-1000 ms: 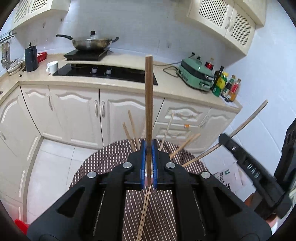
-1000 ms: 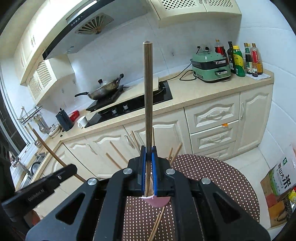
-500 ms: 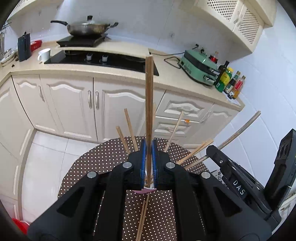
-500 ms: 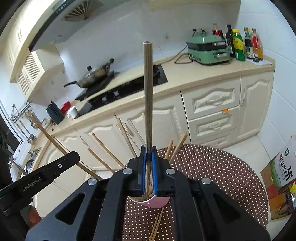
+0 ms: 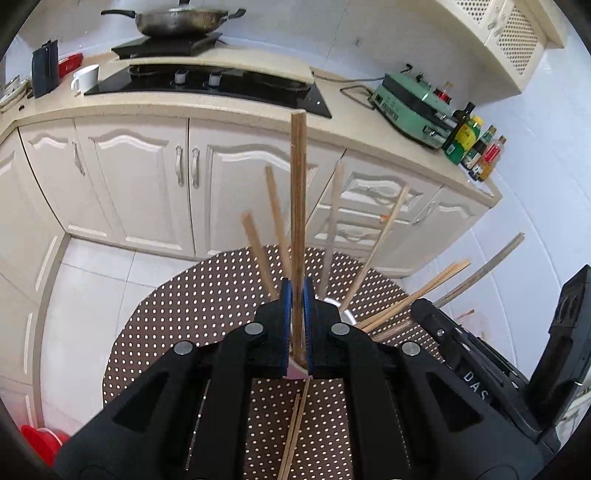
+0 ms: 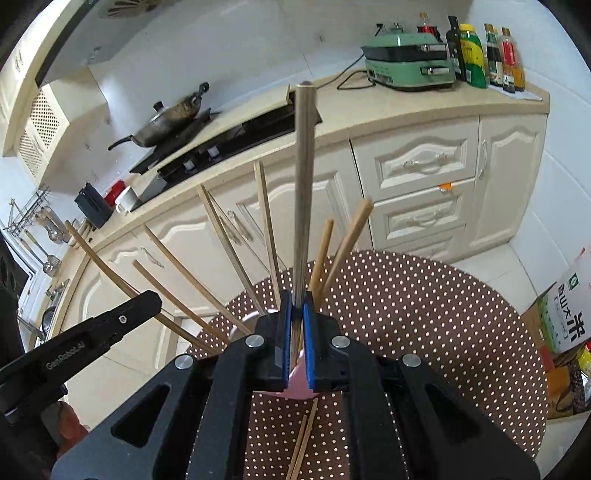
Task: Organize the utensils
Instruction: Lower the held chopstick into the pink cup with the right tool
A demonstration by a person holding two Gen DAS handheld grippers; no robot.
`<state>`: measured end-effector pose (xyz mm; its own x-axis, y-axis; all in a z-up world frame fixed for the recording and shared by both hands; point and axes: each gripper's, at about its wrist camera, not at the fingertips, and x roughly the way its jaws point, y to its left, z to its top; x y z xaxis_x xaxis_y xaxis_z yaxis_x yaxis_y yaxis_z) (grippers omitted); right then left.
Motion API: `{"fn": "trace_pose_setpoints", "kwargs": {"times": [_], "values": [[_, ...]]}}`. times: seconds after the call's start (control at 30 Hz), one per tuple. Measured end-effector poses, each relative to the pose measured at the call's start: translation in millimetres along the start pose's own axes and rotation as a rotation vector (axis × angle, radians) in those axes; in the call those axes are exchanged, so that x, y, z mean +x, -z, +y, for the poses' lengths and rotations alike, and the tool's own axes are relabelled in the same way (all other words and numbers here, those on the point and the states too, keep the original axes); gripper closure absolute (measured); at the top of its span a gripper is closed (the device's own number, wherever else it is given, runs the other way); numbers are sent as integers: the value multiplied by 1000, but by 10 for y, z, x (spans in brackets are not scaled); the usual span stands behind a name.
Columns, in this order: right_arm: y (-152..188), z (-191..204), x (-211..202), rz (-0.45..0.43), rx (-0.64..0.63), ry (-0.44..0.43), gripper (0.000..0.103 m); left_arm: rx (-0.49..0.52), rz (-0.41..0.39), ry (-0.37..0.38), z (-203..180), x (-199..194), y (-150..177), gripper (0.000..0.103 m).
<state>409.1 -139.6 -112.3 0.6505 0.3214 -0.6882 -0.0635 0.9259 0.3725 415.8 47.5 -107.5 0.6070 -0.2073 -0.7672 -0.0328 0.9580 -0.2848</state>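
Observation:
My left gripper (image 5: 297, 295) is shut on a brown chopstick (image 5: 298, 192) that stands upright over a pink cup (image 5: 295, 369). My right gripper (image 6: 296, 306) is shut on a grey-brown chopstick (image 6: 304, 177), also upright over the same pink cup (image 6: 299, 384). Several light wooden chopsticks (image 6: 229, 243) stand fanned out in the cup. Loose chopsticks (image 5: 293, 432) lie on the dotted brown round table (image 5: 177, 325) just in front of the cup. Each gripper shows in the other's view, the right one (image 5: 480, 369) and the left one (image 6: 74, 350).
Behind the table runs a kitchen counter (image 5: 221, 110) with a stove, a wok (image 5: 173, 22), a white mug (image 5: 86, 75), a green appliance (image 5: 410, 107) and bottles (image 5: 472, 147). Cream cabinets stand below. A cardboard box (image 6: 561, 325) sits on the floor at right.
Both grippers have tilted downward and come lower over the cup, each holding its chopstick. The cup and the fanned chopsticks now fill more of both views.

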Motion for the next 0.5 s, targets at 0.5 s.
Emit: {"fn": "trace_pose_setpoints", "kwargs": {"times": [0.5], "values": [[92,131,191,47,-36,20,97,-36,57,11,87,216,155,96]]}}
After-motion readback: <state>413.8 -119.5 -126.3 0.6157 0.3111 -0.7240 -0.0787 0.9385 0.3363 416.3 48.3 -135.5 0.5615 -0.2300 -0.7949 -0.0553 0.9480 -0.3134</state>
